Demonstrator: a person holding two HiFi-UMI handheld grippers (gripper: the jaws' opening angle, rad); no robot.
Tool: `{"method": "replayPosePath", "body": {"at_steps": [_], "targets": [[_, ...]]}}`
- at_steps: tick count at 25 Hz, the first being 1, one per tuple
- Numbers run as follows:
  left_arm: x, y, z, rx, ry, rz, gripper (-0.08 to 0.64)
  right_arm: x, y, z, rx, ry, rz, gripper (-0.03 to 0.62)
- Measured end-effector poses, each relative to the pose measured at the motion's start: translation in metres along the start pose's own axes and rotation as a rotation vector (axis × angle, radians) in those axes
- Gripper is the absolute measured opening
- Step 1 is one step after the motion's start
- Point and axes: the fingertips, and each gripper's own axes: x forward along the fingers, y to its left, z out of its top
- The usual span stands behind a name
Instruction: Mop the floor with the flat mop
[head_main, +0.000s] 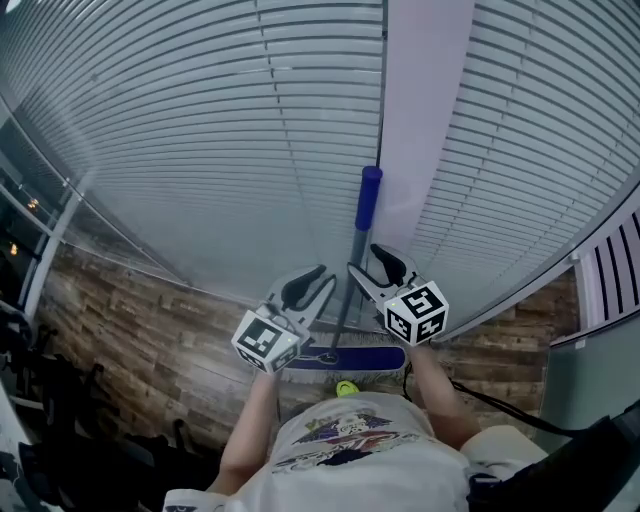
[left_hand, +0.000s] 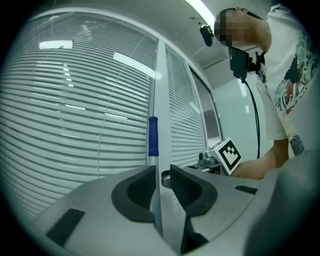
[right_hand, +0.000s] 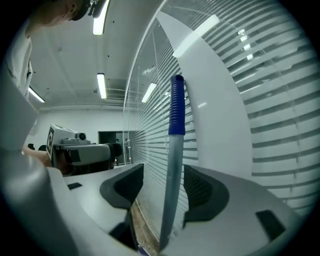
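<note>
Between wide-open jaws of right gripper (right_hand: 164, 172), untouched: flat mop handle (right_hand: 172, 150), upright before window blinds (head_main: 200, 150). Just beside it: left gripper (left_hand: 162, 172), jaws narrowly parted, empty.

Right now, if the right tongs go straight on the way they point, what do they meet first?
The mop handle: it stands between the open right tongs, touching neither side, so they would probably meet it first. Behind it is the white pillar; how far is unclear.
</note>
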Motion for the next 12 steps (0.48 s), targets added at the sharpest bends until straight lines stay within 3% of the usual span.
{"method": "replayPosePath", "body": {"at_steps": [7,12], "targets": [[0.010,0.016,-0.019,0.010,0.027,0.033,0.067,0.033,-0.020,-0.014,0.029,-0.018,0.032,0.229],[0.015,0.023,0.003,0.016,0.014,0.044,0.068,0.036,-0.017,0.008,-0.005,-0.011,0.064,0.208]]}}
